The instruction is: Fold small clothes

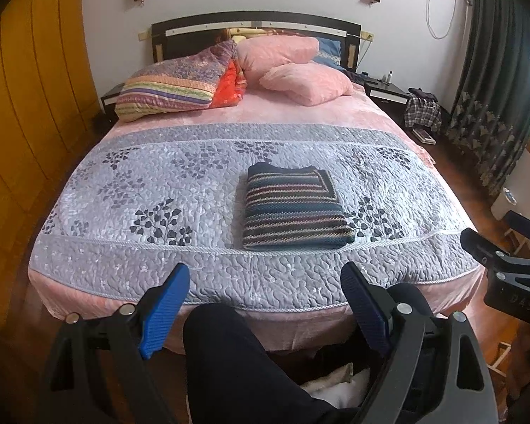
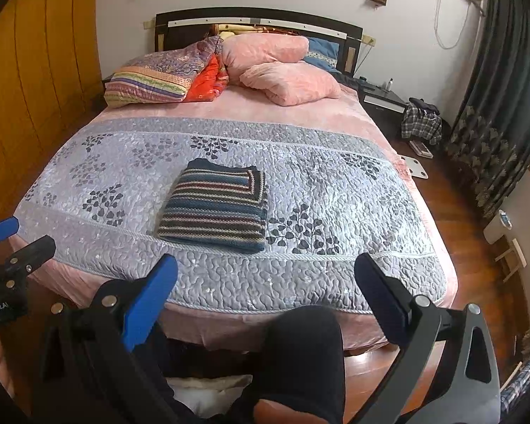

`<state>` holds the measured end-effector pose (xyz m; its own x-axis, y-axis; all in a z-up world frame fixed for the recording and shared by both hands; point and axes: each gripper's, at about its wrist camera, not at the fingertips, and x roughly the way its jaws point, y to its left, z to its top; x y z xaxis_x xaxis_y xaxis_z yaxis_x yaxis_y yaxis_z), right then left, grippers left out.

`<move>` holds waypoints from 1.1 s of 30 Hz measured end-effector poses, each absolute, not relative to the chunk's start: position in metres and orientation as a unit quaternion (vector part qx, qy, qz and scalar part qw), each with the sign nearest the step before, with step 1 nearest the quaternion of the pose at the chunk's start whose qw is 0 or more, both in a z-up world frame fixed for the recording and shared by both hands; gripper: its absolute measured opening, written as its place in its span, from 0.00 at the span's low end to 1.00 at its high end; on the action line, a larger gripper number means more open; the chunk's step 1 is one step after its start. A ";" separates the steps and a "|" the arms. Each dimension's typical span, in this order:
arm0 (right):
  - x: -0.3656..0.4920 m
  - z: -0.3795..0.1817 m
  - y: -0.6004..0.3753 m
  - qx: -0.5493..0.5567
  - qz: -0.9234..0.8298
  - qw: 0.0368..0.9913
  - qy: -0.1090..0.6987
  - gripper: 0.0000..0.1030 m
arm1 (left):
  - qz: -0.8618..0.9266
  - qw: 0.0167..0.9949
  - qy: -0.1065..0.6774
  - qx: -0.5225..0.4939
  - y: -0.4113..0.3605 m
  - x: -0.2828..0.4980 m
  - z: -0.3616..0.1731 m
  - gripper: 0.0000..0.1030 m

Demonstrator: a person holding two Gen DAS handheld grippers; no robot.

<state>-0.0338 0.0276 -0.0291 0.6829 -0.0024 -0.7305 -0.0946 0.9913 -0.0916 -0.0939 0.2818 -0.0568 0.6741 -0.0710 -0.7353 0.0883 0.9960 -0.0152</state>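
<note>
Nearest to us, the left tongs and the right tongs both stand wide apart and grip nothing, held back off the foot of the bed above a person's dark-trousered knees. In the left wrist view the right tongs show at the right edge, level with the bed's corner; in the right wrist view the left tongs show at the left edge. The folded sweater lies ahead of both, well apart from every fingertip, just beyond the corded seam of the grey quilt; it sits a little right of centre for the left tongs and a little left of centre for the right tongs. Between the tongs and the sweater runs a bare band of quilt down to the bed's near edge. Open quilt spreads to both sides of the sweater and behind it. The sweater is a neat, thick rectangle of knit in dark blue, teal, red and cream stripes, with one flap of stripes turned crosswise at its far right corner. Farther back lie the pink pillows and a striped folded quilt against the dark headboard. Wooden floor runs along the bed's right side toward the dark curtain.
</note>
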 end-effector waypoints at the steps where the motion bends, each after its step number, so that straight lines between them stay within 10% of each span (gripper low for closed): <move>1: -0.034 -0.029 0.027 -0.061 0.025 0.916 0.397 0.97 | -0.043 0.915 0.401 0.011 0.282 -0.094 -0.056 0.85; 33: -0.034 -0.024 0.027 -0.062 0.031 0.917 0.392 0.97 | -0.040 0.919 0.391 0.020 0.284 -0.092 -0.040 0.85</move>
<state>-0.0337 0.0269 -0.0238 0.6906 0.0089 -0.7232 -0.1064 0.9903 -0.0894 -0.0919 0.2844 -0.0400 0.6912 -0.0571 -0.7204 0.0882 0.9961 0.0056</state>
